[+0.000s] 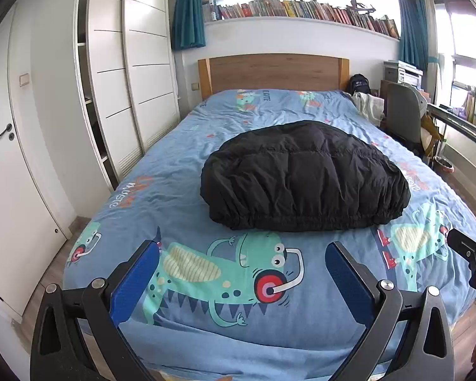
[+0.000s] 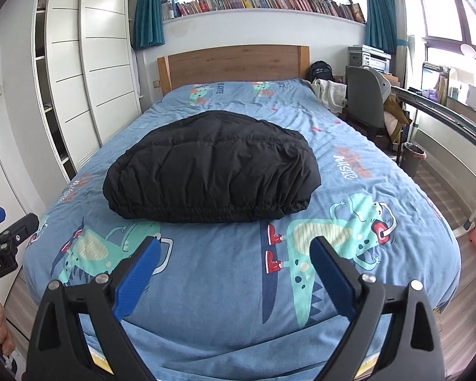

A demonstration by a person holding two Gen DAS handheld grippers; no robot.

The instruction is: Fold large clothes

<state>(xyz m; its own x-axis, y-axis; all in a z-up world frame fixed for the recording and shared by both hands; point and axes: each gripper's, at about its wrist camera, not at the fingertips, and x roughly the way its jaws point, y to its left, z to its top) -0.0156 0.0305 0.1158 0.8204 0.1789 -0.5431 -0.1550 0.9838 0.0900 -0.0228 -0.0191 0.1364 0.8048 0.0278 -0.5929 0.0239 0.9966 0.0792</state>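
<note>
We have both tools hanging over the foot of the bed (image 1: 181,146), and the black puffer jacket (image 1: 304,174) lies as a folded, rounded bundle in the middle of the blue monster-print cover, beyond both of them, with its gathered hem towards us. Our left gripper (image 1: 242,254) has its blue pads spread wide with nothing but cover showing between them, and our right gripper (image 2: 234,252) is likewise apart and empty, short of the jacket's near edge. The fold looks close to finished to us, so the risk lies in how well it holds. The padding is thick and springy, and we judge the bundle could puff up and let its upper layer slide back off the lower one if nothing presses it flat. If we reach in again, the slick shell could slip through the pads, or a pad could catch only the top layer and drag the fold open. A low approach could also snag the loose cover in front of the jacket and pull the whole bundle askew.
</note>
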